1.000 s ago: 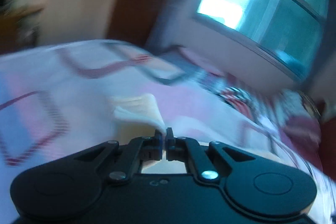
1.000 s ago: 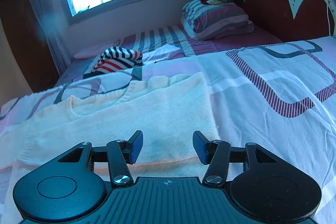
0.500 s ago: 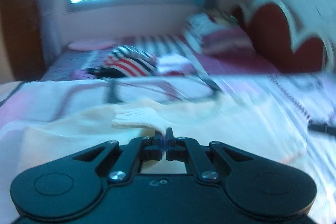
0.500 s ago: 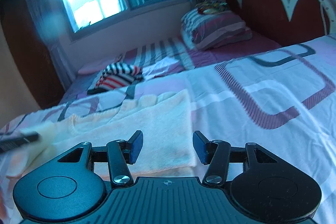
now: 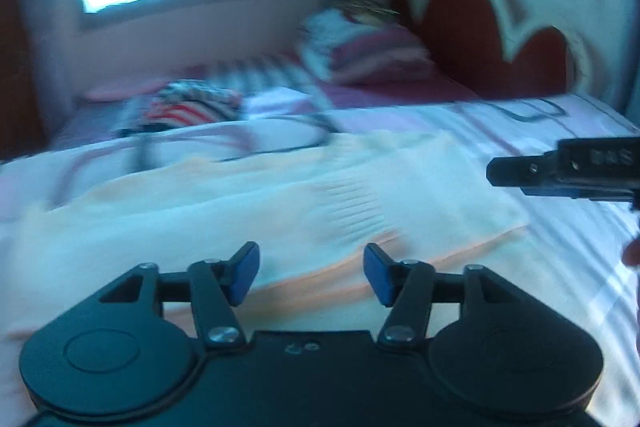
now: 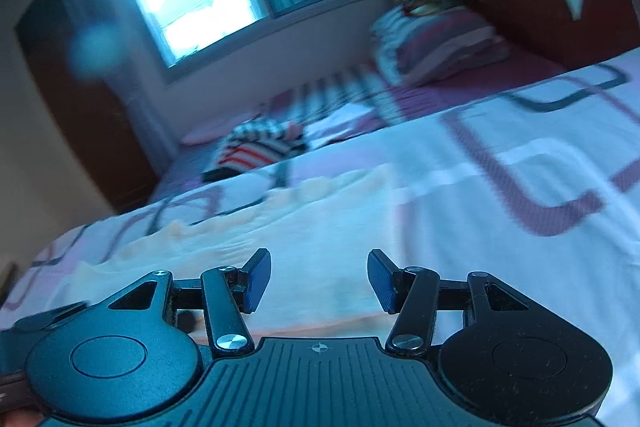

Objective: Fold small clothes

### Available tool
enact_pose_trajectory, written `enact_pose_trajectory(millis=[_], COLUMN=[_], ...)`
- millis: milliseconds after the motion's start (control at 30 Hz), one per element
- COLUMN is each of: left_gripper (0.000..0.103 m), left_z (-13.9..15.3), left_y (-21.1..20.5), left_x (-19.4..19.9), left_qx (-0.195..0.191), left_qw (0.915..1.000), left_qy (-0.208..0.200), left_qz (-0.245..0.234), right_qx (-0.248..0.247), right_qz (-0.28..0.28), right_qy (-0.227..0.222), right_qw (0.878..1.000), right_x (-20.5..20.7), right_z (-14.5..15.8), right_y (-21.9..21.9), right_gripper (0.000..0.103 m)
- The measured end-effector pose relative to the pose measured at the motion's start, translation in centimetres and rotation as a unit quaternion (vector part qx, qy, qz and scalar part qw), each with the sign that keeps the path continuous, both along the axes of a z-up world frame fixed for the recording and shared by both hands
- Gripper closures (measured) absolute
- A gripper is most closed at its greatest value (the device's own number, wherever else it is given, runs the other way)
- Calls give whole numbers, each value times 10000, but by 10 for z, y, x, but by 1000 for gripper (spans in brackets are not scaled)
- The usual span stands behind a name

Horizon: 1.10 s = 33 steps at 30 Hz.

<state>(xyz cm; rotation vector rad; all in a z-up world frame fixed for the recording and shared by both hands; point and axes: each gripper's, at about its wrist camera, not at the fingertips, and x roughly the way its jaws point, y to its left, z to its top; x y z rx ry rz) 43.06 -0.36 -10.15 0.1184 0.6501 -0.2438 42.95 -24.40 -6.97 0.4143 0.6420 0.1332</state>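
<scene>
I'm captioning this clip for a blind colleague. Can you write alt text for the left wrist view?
The left gripper hangs open over a cream sweater spread on a patterned bedspread. The right gripper reaches in from the right edge. Behind, blurred, lie a striped garment, pillows and a red headboard.

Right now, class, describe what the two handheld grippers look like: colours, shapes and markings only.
Both are black. The left gripper has two round lobes, silver screws on angled links, blue pads and a smooth body. The right gripper matches it, but has a ribbed centre panel with a small crosshair mark. No cables or sleeves show.
</scene>
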Motion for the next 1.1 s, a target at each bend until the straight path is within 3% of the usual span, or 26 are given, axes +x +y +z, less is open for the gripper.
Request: enact_pose_trajectory(millis=[100,167,300,400,433,467,500,667,800,1100], left_gripper=[37,37,37,39,39,41,41,41,42,66], left_z=[-1,-8,-19,-21,-21,-23,-24,-27,-25,-23], left_y=[53,85,119,122,122,123,125,134,135,126], left_x=[-30,-36,-25,-7,-2,2,4,-5,-2,-1], left_qx=[183,253,70,-56,-20,23,23,24,44,216], left_qw=[9959,9909,9846,9846,9843,9829,9827,9847,9850,9885], left_qy=[-176,-1,269,355,356,404,462,431,466,434], left_qz=[868,1321,1728,1709,1728,1794,1795,1690,1664,1435], right_qx=[346,363,397,250,123,-28,-161,-507,-546,-813], right_qz=[329,422,558,690,769,849,899,1022,561,240], right_qy=[319,508,607,597,597,590,606,68,-472,-158], right_qw=[9984,9972,9958,9955,9952,9946,9940,9935,9958,9963], right_x=[21,32,45,56,58,61,63,58,37,22], right_z=[-15,-26,-35,-35,-33,-32,-32,-5,27,13], right_y=[17,29,48,63,69,75,80,84,56,17], right_gripper=[50,50,50,52,78,94,97,97,97,97])
